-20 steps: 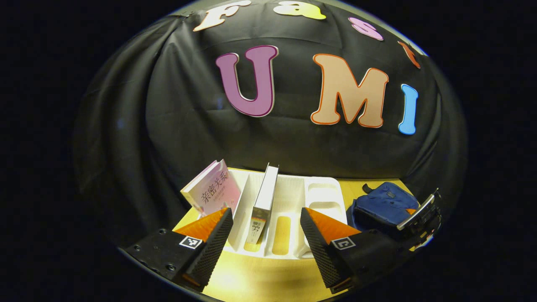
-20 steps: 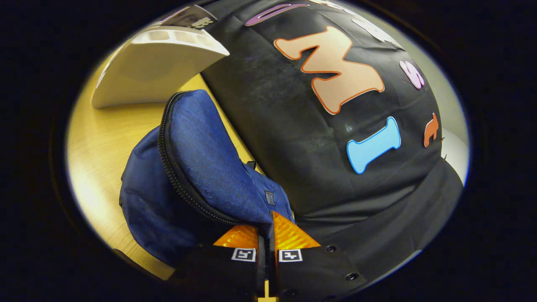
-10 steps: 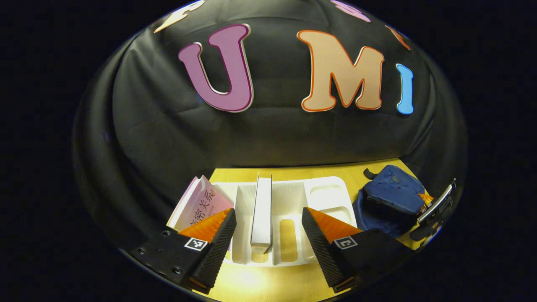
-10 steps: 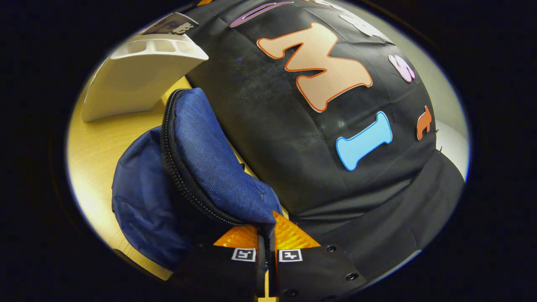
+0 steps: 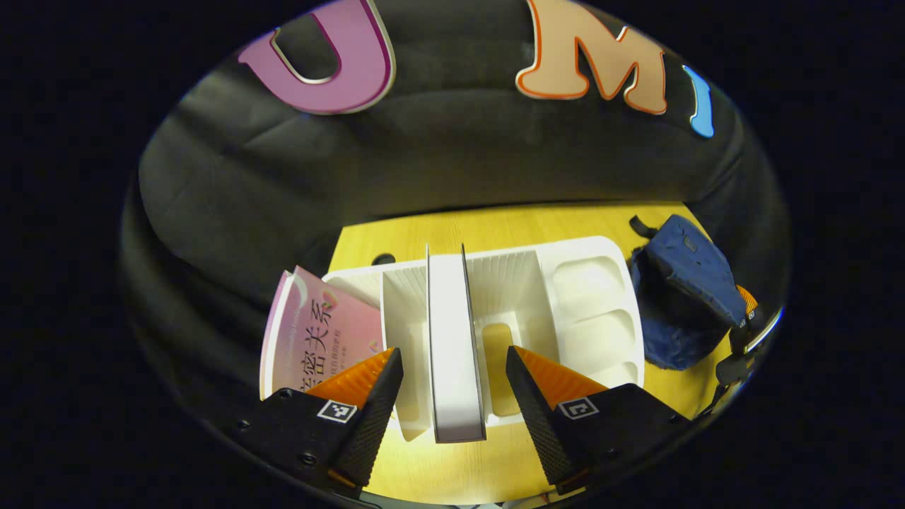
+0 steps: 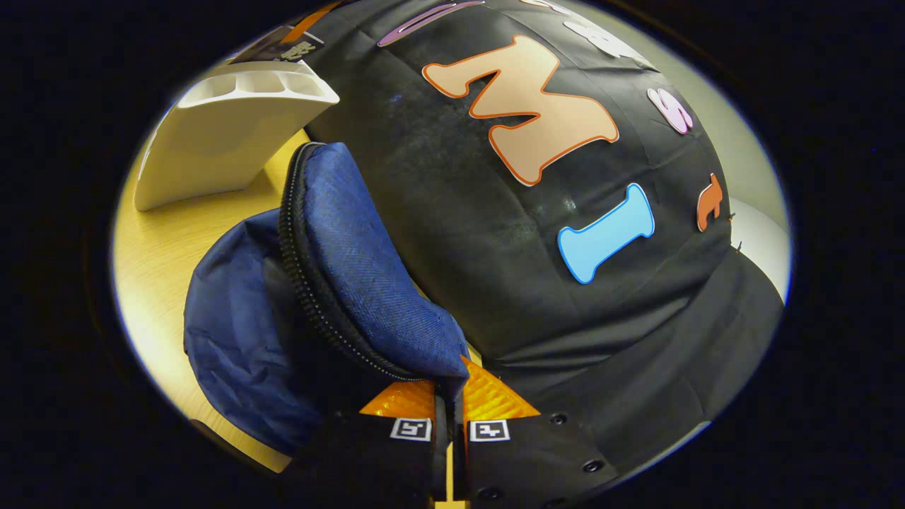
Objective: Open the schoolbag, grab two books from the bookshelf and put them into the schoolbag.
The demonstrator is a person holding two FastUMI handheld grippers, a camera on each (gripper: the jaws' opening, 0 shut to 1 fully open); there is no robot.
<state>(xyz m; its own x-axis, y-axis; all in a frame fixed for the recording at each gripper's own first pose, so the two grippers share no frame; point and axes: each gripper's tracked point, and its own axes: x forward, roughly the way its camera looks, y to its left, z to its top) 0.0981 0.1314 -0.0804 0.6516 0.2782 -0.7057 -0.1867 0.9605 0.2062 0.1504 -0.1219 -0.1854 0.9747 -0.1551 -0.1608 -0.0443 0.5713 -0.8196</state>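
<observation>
In the left gripper view a white bookshelf (image 5: pixel 590 283) stands on the wooden table. A white book (image 5: pixel 452 339) stands upright in a slot, and my left gripper (image 5: pixel 452 385) is open with a finger on each side of it, not touching. A pink book (image 5: pixel 318 336) leans at the shelf's left end. The blue schoolbag (image 5: pixel 682 283) lies right of the shelf, with the other gripper (image 5: pixel 749 325) at its edge. In the right gripper view my right gripper (image 6: pixel 449 406) is shut on the schoolbag's (image 6: pixel 353 268) zippered flap edge, holding it up.
The wooden table (image 5: pixel 509 219) runs back to the black cloth wall. In the right gripper view the white bookshelf (image 6: pixel 226 134) is at the upper left, with bare tabletop (image 6: pixel 177 261) between it and the bag.
My left gripper has moved forward and over the shelf, so the white book now sits between its fingers. The right gripper has kept its hold on the flap, with the bag shifting slightly.
</observation>
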